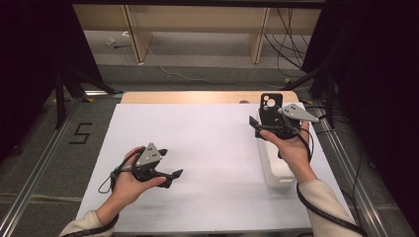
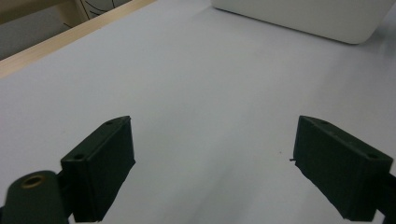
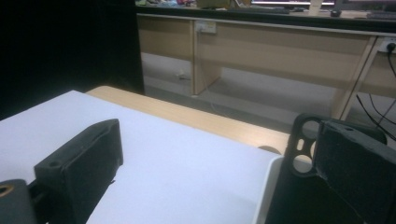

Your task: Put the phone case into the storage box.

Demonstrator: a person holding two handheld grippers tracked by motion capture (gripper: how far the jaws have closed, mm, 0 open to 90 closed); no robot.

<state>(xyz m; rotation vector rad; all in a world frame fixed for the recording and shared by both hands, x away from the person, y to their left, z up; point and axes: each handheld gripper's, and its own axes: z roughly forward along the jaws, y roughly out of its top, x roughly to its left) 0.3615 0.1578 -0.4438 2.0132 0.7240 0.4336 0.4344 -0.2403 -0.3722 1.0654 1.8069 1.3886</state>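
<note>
White sheeting covers the table (image 1: 212, 148), with a strip of pale wood left bare along its far edge. The left gripper (image 1: 168, 165) is held low over the near left part of the sheet, carried in the left hand (image 1: 129, 180), whose fingers are curled round its body with the forearm coming in from the bottom edge. Its jaws are pointed toward the right and are seen standing wide apart in the left gripper view, with only bare sheet between them.

The right gripper (image 1: 257, 127) is held higher, near the far right of the table, in the right hand (image 1: 292, 150), with the wrist bent and the forearm angled in from the lower right. A black phone case (image 1: 271, 109), its camera cut-out uppermost, is seen upright against this gripper. In the right gripper view the phone case (image 3: 306, 151) lies against the inner face of one jaw, while the other jaw stands well apart from it, so the jaws are not clamped. A white tray (image 1: 276, 170) lies on the sheet below the right hand.
</note>
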